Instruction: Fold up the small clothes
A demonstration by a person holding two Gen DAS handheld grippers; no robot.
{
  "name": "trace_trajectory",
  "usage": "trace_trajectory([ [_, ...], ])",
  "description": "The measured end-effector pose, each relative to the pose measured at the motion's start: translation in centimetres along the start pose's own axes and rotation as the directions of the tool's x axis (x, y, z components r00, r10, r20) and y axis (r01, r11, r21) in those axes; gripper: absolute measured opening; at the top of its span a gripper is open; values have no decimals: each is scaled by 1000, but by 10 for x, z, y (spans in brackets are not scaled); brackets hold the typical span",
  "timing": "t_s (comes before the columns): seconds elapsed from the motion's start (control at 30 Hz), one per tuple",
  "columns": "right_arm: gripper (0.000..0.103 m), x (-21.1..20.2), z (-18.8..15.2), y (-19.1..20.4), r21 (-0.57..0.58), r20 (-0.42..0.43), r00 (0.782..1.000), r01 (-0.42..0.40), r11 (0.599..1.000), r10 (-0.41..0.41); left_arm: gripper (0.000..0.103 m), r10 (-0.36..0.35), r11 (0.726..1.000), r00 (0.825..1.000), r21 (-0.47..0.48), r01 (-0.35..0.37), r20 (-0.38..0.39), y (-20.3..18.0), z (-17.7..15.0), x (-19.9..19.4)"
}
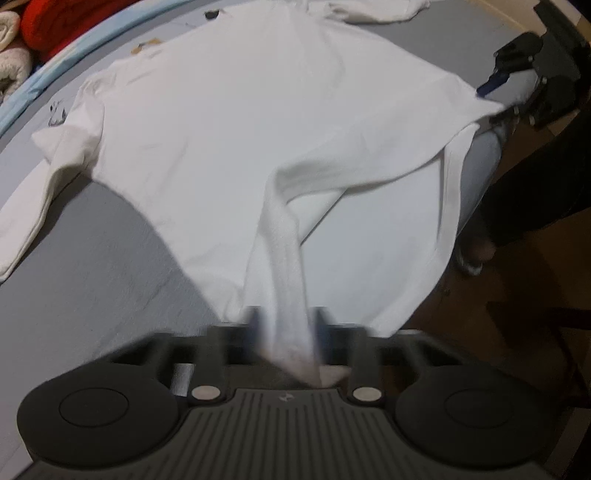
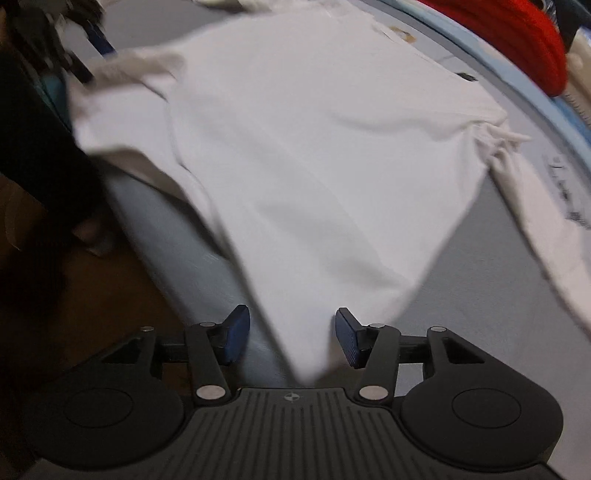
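A white long-sleeved shirt (image 1: 240, 122) lies spread on a grey bed surface (image 1: 92, 258); it also shows in the right wrist view (image 2: 314, 155). My left gripper (image 1: 288, 325) is shut on a bunched corner of the shirt's hem, which runs between its blue pads. My right gripper (image 2: 291, 332) has its fingers apart with the other hem corner lying between them, not pinched. The right gripper also appears at the far right of the left wrist view (image 1: 517, 92), at the shirt's edge. One sleeve (image 1: 26, 206) trails off to the left.
A red knit item (image 1: 70, 26) and pale folded fabrics (image 1: 11, 44) sit beyond the light blue edge of the bed (image 1: 110, 37). Another white garment (image 1: 373, 9) lies at the far end. The bed's near edge drops to a brown floor (image 1: 517, 295).
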State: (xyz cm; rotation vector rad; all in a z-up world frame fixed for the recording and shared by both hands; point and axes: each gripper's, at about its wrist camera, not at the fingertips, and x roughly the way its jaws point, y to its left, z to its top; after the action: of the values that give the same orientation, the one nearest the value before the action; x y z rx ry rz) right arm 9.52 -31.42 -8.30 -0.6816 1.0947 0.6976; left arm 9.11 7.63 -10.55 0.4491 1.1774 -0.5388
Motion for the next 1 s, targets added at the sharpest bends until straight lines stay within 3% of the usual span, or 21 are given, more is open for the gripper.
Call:
trace_trajectory([
  [0.03,46,1,0,-5,10,-4,1000,12,1000,-12,4,-2,1000,1000,10,2,4,1,-3,-3],
  [0.1,11,-5,-2,-15,59,15,1000,0,998,-1,4,-18,999,999,49,16,27,-1,-10,-10],
  [0.2,3,-20,-8,-27,99,66,997,-50,994,44,4,-33,996,999,77,32,8,-1,-21,-14],
  [0.3,2,-35,-19,-40,148,96,990,-117,982,104,3,-63,995,996,79,68,-64,1,-35,-12],
  [0.4,2,-28,-35,-48,170,-6,997,-70,983,72,5,-122,988,989,88,129,-79,1,-45,-15],
  [0.47,2,-17,-45,-48,158,-96,993,-46,986,61,7,-146,988,989,49,147,-32,10,-47,-25],
  [0.53,3,-14,-50,-49,169,-132,988,-54,984,77,26,-152,988,987,-28,154,52,24,-45,-38],
  [0.63,9,-27,-41,-61,236,-30,996,-80,968,89,33,-135,979,979,-130,155,151,41,-39,-48],
  [0.73,26,-39,-28,-74,325,112,992,-99,940,66,33,-99,983,980,-139,123,171,39,-29,-41],
  [0.77,31,-40,-26,-77,348,134,990,-84,934,39,33,-92,984,982,-134,114,165,36,-25,-35],
  [0.87,33,-24,-16,-77,389,109,994,-37,920,-6,33,-53,995,994,-81,61,97,19,-13,-15],
  [1.0,33,19,-19,-62,302,-113,993,51,952,-17,35,-5,999,998,-37,2,-67,13,-5,18],
])
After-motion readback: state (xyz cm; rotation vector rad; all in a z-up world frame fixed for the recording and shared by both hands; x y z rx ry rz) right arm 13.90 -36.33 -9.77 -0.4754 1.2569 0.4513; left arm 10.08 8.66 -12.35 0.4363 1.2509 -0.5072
